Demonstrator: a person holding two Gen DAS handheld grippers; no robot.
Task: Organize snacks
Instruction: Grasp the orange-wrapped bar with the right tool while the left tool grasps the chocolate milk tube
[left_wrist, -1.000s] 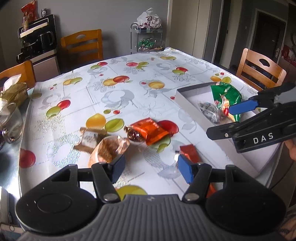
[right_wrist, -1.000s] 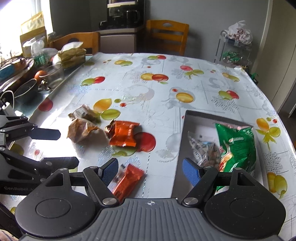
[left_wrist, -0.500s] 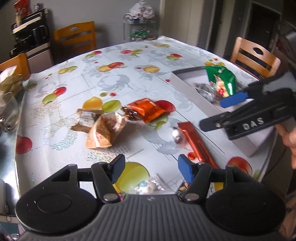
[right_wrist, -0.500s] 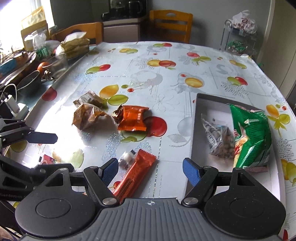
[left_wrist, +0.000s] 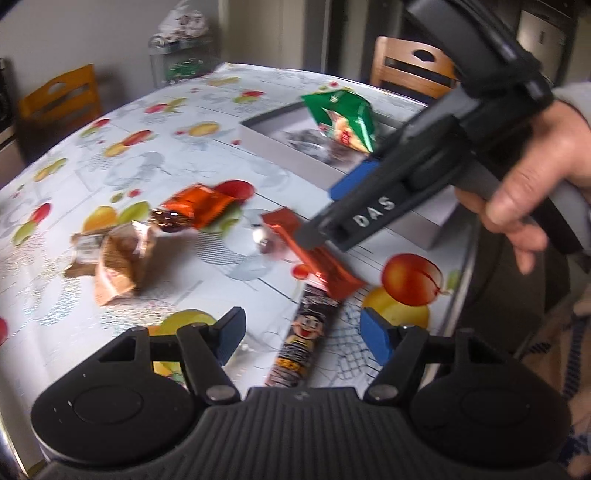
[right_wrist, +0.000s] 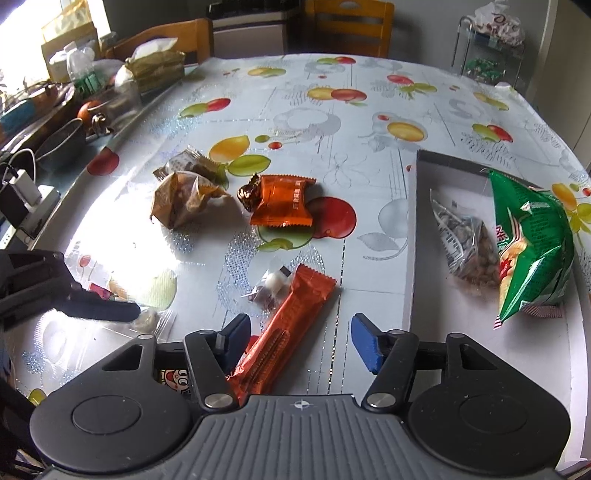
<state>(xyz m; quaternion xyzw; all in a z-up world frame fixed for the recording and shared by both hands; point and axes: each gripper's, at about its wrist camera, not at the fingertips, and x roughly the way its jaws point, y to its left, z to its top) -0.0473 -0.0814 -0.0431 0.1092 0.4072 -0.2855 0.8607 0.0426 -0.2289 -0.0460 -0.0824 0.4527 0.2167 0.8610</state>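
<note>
Orange bar (right_wrist: 286, 328) lies diagonally between the closing right gripper (right_wrist: 301, 338) fingers, untouched; left gripper (left_wrist: 301, 334) spread, opening.

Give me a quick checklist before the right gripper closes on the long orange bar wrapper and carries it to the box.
1. Long orange bar wrapper between the right gripper's jaws: ok; jaws closing, pads not yet pressing.
2. Small clear candy packet clear of the jaws: ok, though it touches the bar's far end.
3. Dark cartoon-printed stick wrapper free of the bar: not ok, their ends overlap.
4. Left gripper out of the way: not ok; it hovers around the stick, jaws opening.
5. Room in the shallow grey box: ok, bare floor near the green crisp bag.
</note>
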